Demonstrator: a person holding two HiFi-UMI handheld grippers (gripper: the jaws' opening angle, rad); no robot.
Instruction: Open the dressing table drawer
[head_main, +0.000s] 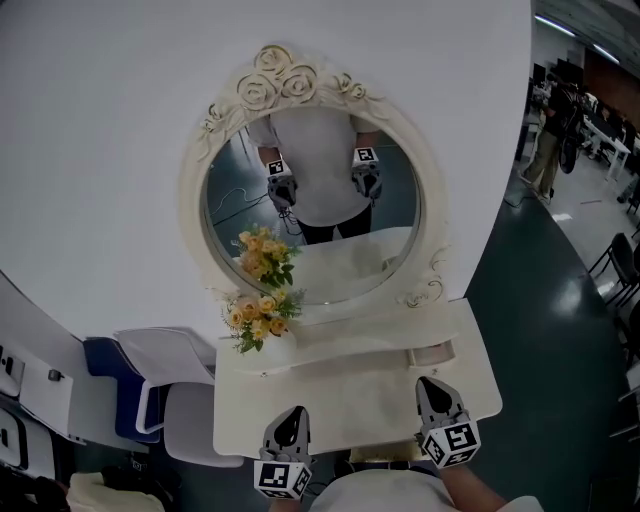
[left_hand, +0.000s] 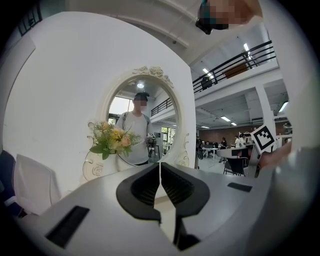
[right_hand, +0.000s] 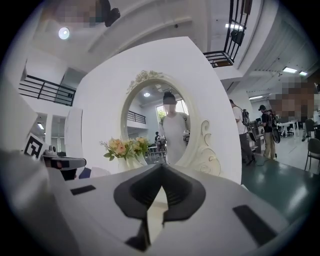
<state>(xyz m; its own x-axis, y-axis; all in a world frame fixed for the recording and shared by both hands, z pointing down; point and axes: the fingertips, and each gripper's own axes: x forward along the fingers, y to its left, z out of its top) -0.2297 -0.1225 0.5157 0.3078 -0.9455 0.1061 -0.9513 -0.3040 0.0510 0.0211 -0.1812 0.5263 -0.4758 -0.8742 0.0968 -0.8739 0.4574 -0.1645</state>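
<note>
Both grippers are low at the near edge of the dressing table (head_main: 340, 400), pointing roughly level at it. The left gripper (head_main: 293, 415) has its jaws pressed together with nothing between them, and its own view confirms this. The right gripper (head_main: 432, 388) is also closed and empty, tips meeting, a bit further in over the table's right side. Neither touches the table. The drawer (head_main: 431, 352) is the small one in the raised shelf at right, just beyond the right gripper. It seems to stick out slightly with a pinkish inside showing, but I can't be sure it's open. This fits either closed jaws coming in toward a barely moved drawer, or jaws drawn back from one already pulled a little. Judgement: any pull here should run straight toward the person and square to the drawer front, as a light drawer jams if skewed. Keep clear of the flowers (head_main: 260, 318) at left. The oval mirror (head_main: 320, 220) behind shows both grippers.
</note>
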